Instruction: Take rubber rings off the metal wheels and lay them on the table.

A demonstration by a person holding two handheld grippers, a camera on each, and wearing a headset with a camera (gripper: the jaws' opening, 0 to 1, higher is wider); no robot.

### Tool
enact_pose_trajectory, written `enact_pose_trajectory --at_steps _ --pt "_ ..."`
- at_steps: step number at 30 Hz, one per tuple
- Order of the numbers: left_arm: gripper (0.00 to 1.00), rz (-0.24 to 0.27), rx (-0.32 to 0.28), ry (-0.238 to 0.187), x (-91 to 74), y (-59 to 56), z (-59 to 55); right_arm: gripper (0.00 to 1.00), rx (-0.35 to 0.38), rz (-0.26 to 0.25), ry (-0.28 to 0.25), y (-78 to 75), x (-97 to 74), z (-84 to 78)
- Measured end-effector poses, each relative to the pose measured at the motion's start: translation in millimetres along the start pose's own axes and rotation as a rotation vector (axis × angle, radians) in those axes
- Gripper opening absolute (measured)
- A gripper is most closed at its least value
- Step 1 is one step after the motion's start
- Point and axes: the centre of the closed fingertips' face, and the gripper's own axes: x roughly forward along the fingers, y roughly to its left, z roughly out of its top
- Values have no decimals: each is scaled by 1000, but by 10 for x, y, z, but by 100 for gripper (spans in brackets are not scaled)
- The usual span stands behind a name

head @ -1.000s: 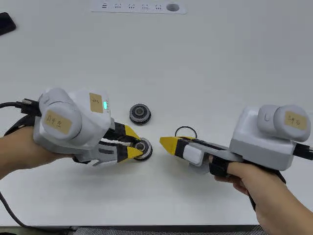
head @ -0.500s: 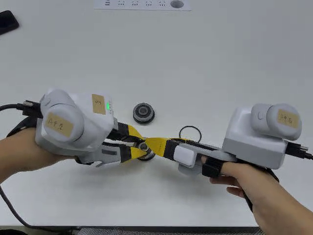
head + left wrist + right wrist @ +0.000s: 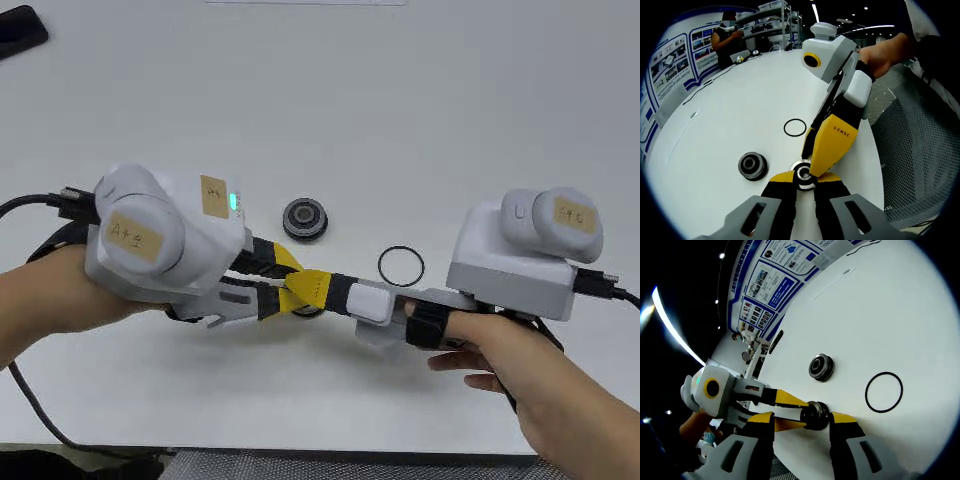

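Observation:
My left gripper (image 3: pixel 288 290) (image 3: pixel 805 176) is shut on a small metal wheel (image 3: pixel 303 311) (image 3: pixel 803 172) (image 3: pixel 815 415), held just above the white table (image 3: pixel 420 120). My right gripper (image 3: pixel 305 292) (image 3: pixel 802 418) reaches in from the right and stands open, its yellow jaws on either side of that wheel. The left gripper view has the right gripper (image 3: pixel 827 150) leaning over the wheel. A loose black rubber ring (image 3: pixel 379 266) (image 3: pixel 784 127) (image 3: pixel 866 392) lies flat to the right. A second wheel (image 3: pixel 304 218) (image 3: pixel 752 165) (image 3: pixel 821 367) lies farther back.
A black phone (image 3: pixel 20 30) lies at the table's far left corner. A cable (image 3: pixel 20 205) trails off the left gripper. The table's front edge (image 3: pixel 300 452) runs close below both hands. A person (image 3: pixel 727 30) stands beyond the table's far end.
My right gripper has moved left, from apart beside the loose ring to the wheel in the left gripper. The left gripper has kept its hold on the wheel.

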Motion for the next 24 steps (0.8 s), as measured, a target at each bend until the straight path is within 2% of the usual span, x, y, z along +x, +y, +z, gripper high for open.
enact_pose_trajectory --at_steps 5,16,24 --pt "12 -1 1 0 1 7 -7 45 0 -21 14 -14 14 -29" --pt "12 -5 7 0 -3 12 -8 44 22 -31 28 -25 22 -29" --pt "12 -4 6 -1 -3 10 -4 43 11 -19 22 -11 13 -20"
